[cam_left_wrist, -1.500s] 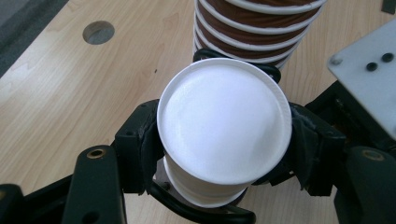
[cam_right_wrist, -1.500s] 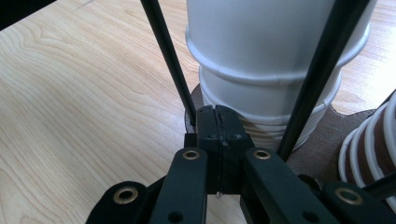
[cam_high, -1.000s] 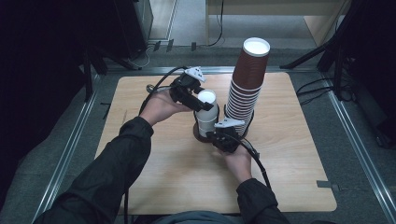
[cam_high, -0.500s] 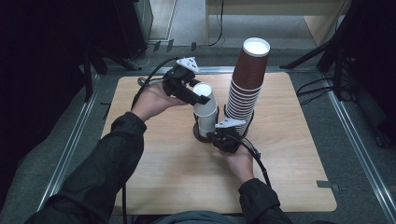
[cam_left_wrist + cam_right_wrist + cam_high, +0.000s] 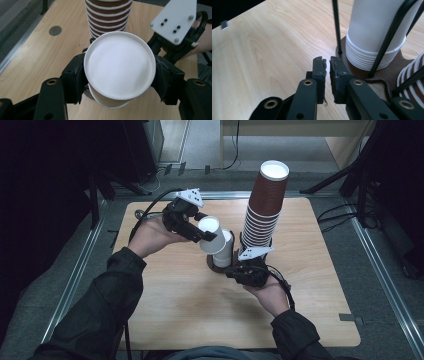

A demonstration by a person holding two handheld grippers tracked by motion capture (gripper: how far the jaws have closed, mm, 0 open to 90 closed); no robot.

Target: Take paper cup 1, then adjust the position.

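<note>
My left gripper (image 5: 209,238) is shut on a white paper cup (image 5: 209,231), held tilted just above and left of the white cup stack (image 5: 226,254). In the left gripper view the cup (image 5: 120,67) shows its white bottom between the jaws of the left gripper (image 5: 120,80). The white stack (image 5: 374,37) stands in a wire holder on a brown base (image 5: 392,71). My right gripper (image 5: 233,269) sits low at that base. Its jaws have just been opening, and the right gripper (image 5: 328,65) shows a narrow gap with nothing in it.
A tall stack of brown cups (image 5: 265,205) rises from the same holder, right of the white stack, and stands close behind the held cup (image 5: 107,15). The wooden tabletop (image 5: 175,310) ends at metal rails. A round hole (image 5: 55,30) marks the wood.
My left gripper has lifted the white cup up and leftward off the white stack, tilting it. The right gripper has risen slightly by the holder base.
</note>
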